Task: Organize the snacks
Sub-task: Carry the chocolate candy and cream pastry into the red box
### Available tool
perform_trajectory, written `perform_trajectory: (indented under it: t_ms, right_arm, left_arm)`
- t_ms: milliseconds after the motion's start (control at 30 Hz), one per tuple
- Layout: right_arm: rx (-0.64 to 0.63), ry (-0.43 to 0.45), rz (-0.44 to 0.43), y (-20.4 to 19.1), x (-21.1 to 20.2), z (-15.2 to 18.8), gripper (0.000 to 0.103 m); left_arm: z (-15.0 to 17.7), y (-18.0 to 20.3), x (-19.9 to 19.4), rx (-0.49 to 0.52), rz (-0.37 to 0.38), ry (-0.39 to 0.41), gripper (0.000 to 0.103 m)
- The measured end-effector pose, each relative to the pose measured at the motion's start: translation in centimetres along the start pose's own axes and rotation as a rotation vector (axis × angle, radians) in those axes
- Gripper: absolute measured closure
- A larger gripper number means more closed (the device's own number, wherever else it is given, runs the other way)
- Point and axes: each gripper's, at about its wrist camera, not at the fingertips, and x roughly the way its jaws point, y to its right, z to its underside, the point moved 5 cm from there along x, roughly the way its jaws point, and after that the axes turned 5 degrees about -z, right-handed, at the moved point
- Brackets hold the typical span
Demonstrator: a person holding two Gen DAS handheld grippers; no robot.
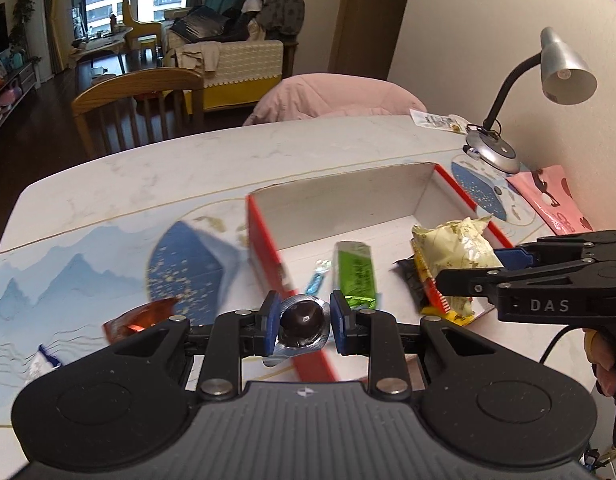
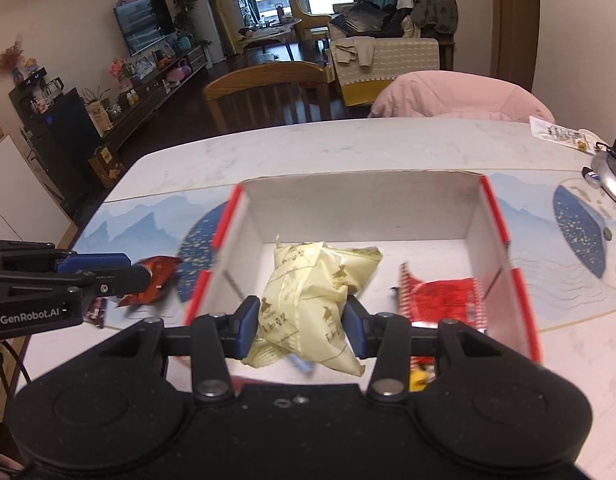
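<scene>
My left gripper (image 1: 303, 322) is shut on a dark chocolate ball in a silver blister (image 1: 302, 326), held at the red-edged box's (image 1: 264, 236) near left wall. My right gripper (image 2: 302, 330) is shut on pale yellow snack bags (image 2: 308, 300), held over the box's (image 2: 496, 216) inside. The yellow bags also show in the left wrist view (image 1: 454, 248), with the right gripper (image 1: 504, 260) on them. In the box lie a green packet (image 1: 356, 274), a small blue candy (image 1: 318, 276) and a red packet (image 2: 448, 300).
An orange-red wrapper (image 1: 142, 318) lies on the mat left of the box, near the left gripper (image 2: 104, 268). A desk lamp (image 1: 496, 152) and a pink bag (image 1: 552, 196) stand at the right by the wall. A wooden chair (image 1: 136, 100) is behind the table.
</scene>
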Motion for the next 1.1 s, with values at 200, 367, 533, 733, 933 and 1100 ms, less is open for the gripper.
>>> perform_trajectory:
  t_ms: [200, 367, 533, 733, 933, 1100]
  right_arm:
    - [0.003, -0.015, 0.018, 3.6, 1.0, -1.0, 0.059]
    - [-0.010, -0.021, 0.036, 5.5, 2.6, -2.4, 0.059]
    - [-0.016, -0.047, 0.031, 6.8, 4.9, -3.7, 0.059]
    - [-0.022, -0.097, 0.041, 7.8, 8.2, -4.2, 0.059]
    - [0.048, -0.159, 0.016, 8.9, 10.7, -4.5, 0.059]
    - [0.065, -0.198, 0.008, 9.3, 12.2, -4.3, 0.059]
  left_arm:
    - [-1.3, 2.7, 2.2, 0.020, -0.005, -0.030, 0.077]
    - [-1.8, 4.1, 4.3, 0.030, -0.009, -0.066, 0.077]
    - [-2.1, 5.1, 6.9, 0.022, -0.015, -0.115, 0.077]
    - [-2.3, 6.0, 9.6, 0.029, -0.040, -0.161, 0.077]
    - [-2.3, 7.1, 11.6, 0.054, -0.042, -0.190, 0.077]
    - [-1.9, 7.5, 13.2, 0.085, -0.062, -0.232, 0.077]
